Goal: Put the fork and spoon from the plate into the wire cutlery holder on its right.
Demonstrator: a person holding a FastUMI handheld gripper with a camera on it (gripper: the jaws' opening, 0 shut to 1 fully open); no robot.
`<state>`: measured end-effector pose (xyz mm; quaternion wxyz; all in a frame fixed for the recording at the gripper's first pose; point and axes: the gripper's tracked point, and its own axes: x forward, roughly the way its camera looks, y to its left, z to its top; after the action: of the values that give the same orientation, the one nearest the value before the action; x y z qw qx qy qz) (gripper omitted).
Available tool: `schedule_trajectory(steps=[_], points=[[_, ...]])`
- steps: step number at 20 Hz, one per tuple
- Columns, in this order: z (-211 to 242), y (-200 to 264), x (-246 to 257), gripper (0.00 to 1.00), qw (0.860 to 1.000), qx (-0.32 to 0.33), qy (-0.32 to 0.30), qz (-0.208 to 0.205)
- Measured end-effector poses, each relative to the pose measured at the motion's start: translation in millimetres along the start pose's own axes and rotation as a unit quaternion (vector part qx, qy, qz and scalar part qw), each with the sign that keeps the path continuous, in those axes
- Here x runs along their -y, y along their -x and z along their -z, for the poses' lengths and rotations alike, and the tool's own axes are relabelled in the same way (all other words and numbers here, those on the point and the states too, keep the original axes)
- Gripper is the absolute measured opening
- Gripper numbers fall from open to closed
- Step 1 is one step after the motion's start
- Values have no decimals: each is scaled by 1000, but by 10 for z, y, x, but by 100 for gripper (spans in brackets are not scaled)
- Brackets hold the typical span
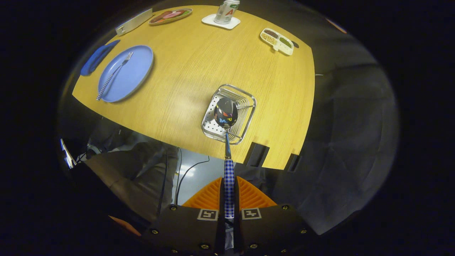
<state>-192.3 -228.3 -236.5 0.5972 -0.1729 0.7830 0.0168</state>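
Observation:
My gripper [229,190] is shut on the checkered handle of the spoon [226,117], and I look down from high above the table. The spoon's shiny bowl hangs right over the wire cutlery holder [213,128], which stands near the table's near edge. How far the bowl is above the holder I cannot tell. The fork [113,75] with the same checkered handle lies on the blue plate [137,71], far to the left of the holder.
A blue cloth [96,58] lies left of the plate. Beyond are a flat metal piece [133,23], an oval dish [170,16], a can on a white coaster [221,21] and a divided white tray with grains [277,41]. A person's legs [142,170] stand below the table edge.

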Motion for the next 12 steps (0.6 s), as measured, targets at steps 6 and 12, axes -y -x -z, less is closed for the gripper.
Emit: schedule_trajectory(steps=[6, 12], points=[[-158, -141, 150, 10, 996, -53, 63, 20], [-290, -314, 166, 9, 988, -99, 115, 22]])
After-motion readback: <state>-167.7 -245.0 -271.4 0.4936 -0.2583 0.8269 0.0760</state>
